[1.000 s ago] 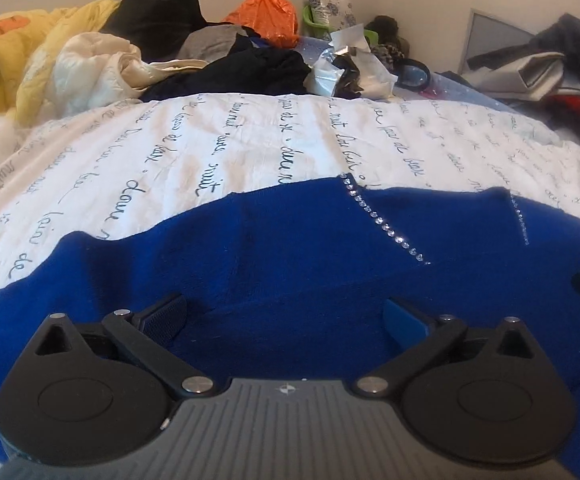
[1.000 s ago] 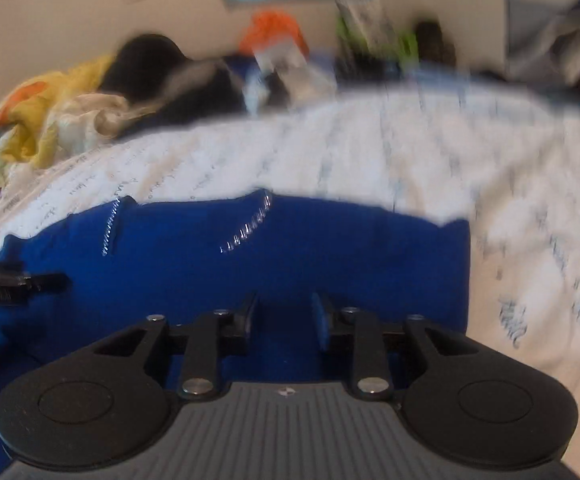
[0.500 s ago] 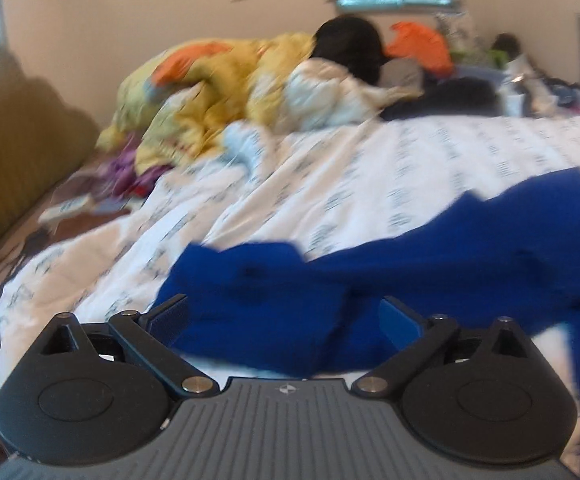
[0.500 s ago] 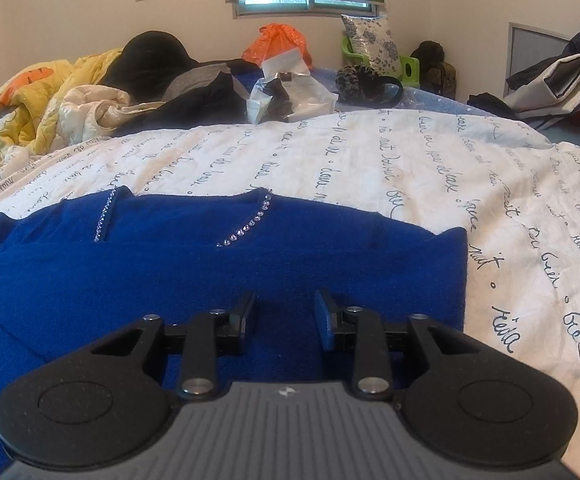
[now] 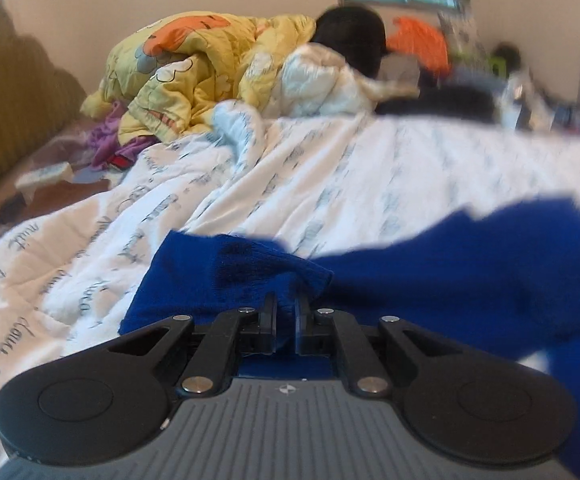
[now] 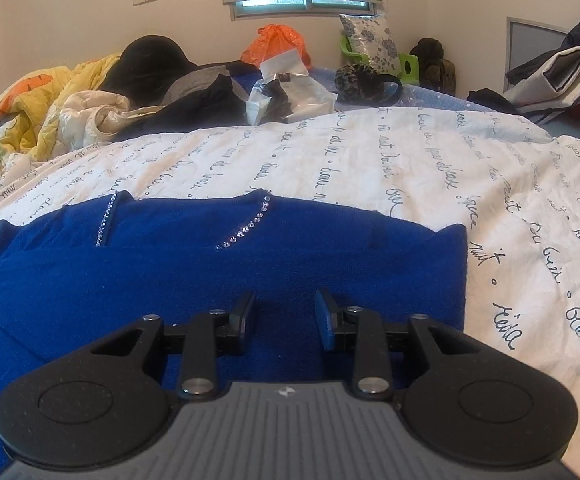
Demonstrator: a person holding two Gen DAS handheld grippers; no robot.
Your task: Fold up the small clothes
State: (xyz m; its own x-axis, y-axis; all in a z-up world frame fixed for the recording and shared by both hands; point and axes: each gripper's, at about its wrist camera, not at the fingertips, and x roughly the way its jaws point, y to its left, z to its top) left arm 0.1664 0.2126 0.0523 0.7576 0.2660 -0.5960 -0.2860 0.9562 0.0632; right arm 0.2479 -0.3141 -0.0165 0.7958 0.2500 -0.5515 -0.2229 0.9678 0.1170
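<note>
With the left hand-held gripper (image 5: 286, 306) closing on the blue sweater's (image 6: 250, 272) sleeve (image 5: 226, 276) and the right hand-held gripper (image 6: 284, 314) part-open and empty, carry the sleeve across flat.

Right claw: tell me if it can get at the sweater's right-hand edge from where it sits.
Probably yes. The right claw sits over the blue sweater, jaws apart with nothing between them, and that edge lies flat on the bedspread with nothing on it.

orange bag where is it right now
In the right wrist view the orange bag sits at the far end of the bed, below the window, right of the black hat and left of the floral pillow.
</note>
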